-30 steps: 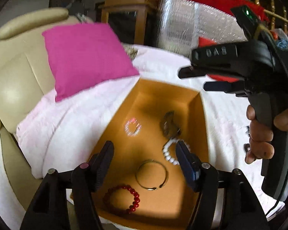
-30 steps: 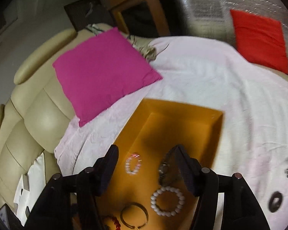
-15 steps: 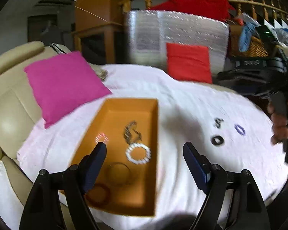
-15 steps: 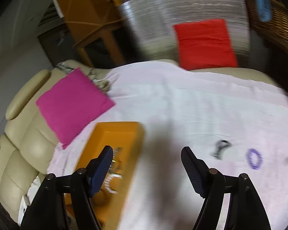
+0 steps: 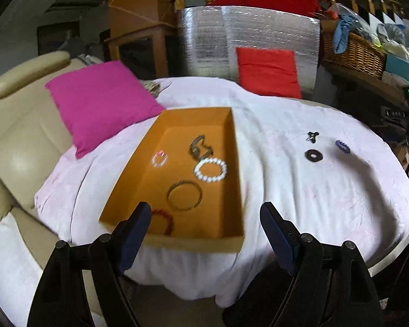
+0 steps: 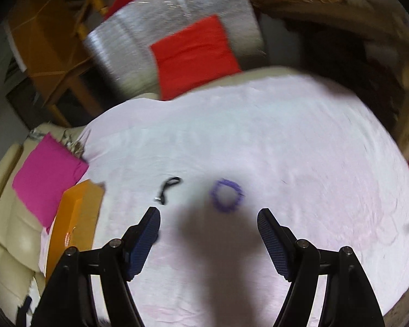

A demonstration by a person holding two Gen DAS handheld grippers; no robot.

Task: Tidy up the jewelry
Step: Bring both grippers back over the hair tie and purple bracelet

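Right tongs (image 6: 208, 229) hang open just short of the purple bracelet (image 6: 226, 195) on the white cloth (image 6: 286, 163); I should straddle its rim, then pinch. Left tongs (image 5: 205, 224) gape empty over the orange box (image 5: 177, 238).

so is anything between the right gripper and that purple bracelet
Nothing visible. The right gripper hangs open over bare white cloth, the purple bracelet just ahead between its fingers; the black clip lies off to the left.

A cream leather sofa (image 5: 16, 136) stands at left with a pink cushion (image 5: 101, 100). Far back, a red cushion (image 5: 267, 72) leans against silver foil sheeting (image 5: 204, 41); a wicker basket (image 5: 351, 51) sits far right.
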